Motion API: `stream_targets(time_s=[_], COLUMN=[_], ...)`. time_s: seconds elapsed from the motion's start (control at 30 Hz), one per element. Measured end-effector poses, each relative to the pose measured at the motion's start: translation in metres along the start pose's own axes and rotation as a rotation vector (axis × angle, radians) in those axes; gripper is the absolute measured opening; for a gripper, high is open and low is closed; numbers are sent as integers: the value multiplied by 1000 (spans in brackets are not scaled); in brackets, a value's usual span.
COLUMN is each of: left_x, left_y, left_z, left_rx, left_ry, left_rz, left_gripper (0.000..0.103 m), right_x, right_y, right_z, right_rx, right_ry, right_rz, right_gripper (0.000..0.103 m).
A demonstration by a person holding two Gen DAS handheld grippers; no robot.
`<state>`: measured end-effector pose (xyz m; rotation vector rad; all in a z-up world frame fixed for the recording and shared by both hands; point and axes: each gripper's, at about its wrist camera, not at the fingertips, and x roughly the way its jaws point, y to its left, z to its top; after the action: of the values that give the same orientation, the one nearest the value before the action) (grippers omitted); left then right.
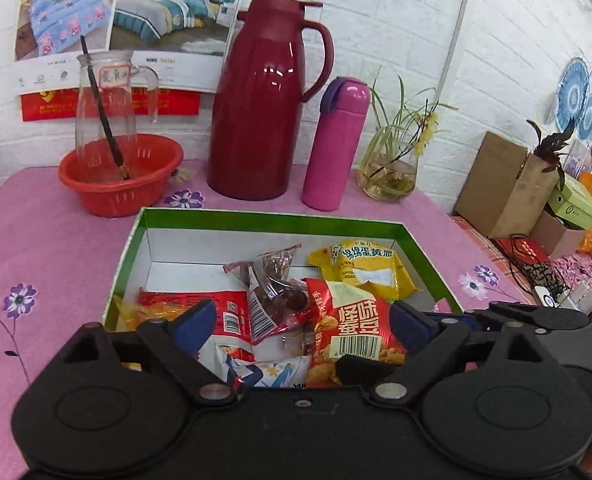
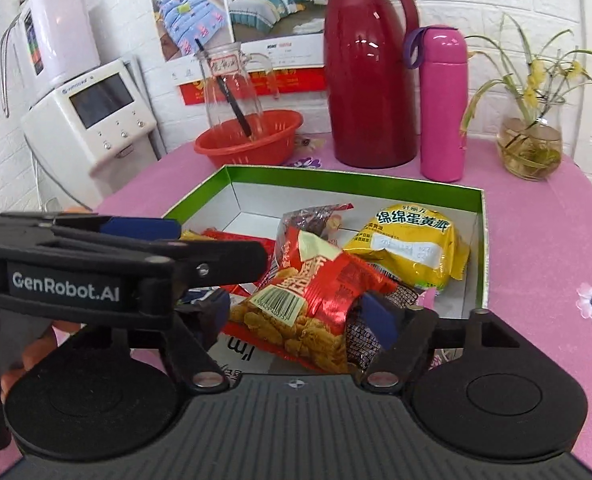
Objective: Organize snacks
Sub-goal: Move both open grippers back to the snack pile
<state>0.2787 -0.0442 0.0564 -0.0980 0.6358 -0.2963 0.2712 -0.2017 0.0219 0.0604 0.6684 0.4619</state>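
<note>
Both grippers, left gripper (image 1: 302, 322) and right gripper (image 2: 296, 312), are hovering wide open, gripping nothing, over the near end of the green box (image 1: 256, 222). Snack packets (image 2: 316, 300) are lying loosely heaped inside, evidently gathered for storage.

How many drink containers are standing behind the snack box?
3: a dark red thermos jug in the middle, a pink flask right of it, and a glass pitcher standing in the red basket.
</note>
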Motion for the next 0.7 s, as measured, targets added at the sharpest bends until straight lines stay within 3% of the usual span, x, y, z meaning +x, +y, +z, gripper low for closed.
stream_targets(time_s=[0.33, 0.7], left_x=[-91, -168], left_y=[-16, -20], left_z=[-27, -95], left_rx=[-5, 24], left_ry=[-83, -81], left_rz=[-25, -58], left_gripper=[103, 103], right_x=[-60, -108], right_y=[26, 44], right_z=[-12, -68], right_rx=[-6, 12], right_ry=[-75, -35], right_rz=[-20, 19], right_gripper=[103, 103])
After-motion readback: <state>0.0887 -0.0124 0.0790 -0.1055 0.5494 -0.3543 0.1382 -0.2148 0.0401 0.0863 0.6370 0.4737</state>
